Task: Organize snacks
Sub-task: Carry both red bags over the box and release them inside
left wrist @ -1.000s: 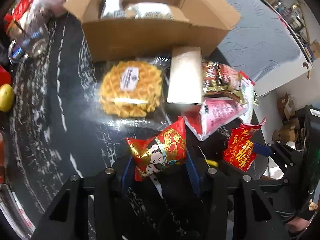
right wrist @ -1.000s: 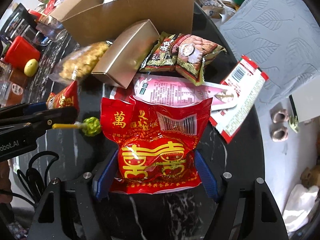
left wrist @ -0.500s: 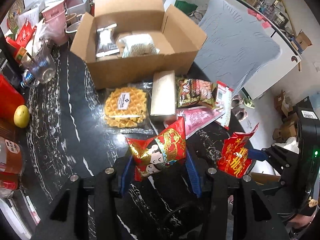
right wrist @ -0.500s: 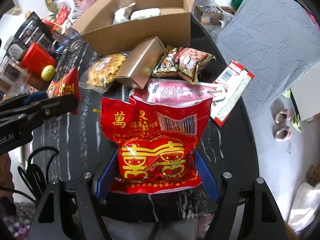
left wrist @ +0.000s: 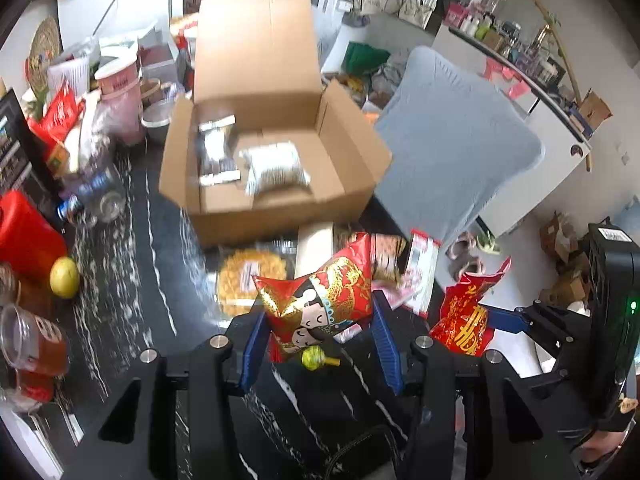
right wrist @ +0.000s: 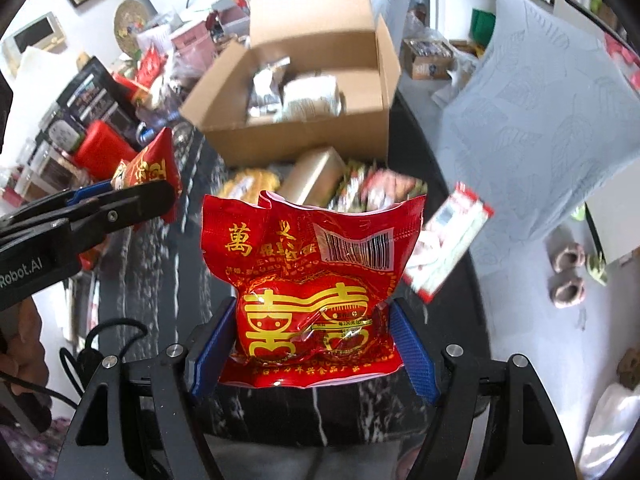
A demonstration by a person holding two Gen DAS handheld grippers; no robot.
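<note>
The left gripper (left wrist: 318, 344) pinches a small, puffed foil pouch (left wrist: 320, 304) between its ribbed blue pads; the pouch is glossy red and gold with a printed cartoon figure. The right gripper (right wrist: 310, 354) clamps a larger red snack bag (right wrist: 314, 276), a crinkled plastic film pillow printed with yellow characters and a white barcode panel. Both packs hang clear above the table (left wrist: 132, 292).

The table is black stone with white veining and a polished, reflective finish. On it stands an open cardboard box (left wrist: 276, 204), corrugated, with its flaps raised. Inside lie a silver-edged packet (left wrist: 216, 152) and a pale, soft-looking pack (left wrist: 276, 166).

Just in front of the box lie a round waffle in clear wrap (left wrist: 246, 280), a matte gold carton (right wrist: 314, 174) and several flat printed sachets (right wrist: 384, 188). A small green sweet with a yellow stick (left wrist: 316, 358) lies on the stone beneath the left gripper.

At the table's left edge are a yellow lemon (left wrist: 64, 278), a red container (left wrist: 24, 228) and a clear cup of amber liquid (left wrist: 34, 344). A grey textured cushion (left wrist: 452, 144) sits beyond the right edge. Cluttered shelves and a pale floor surround the table.
</note>
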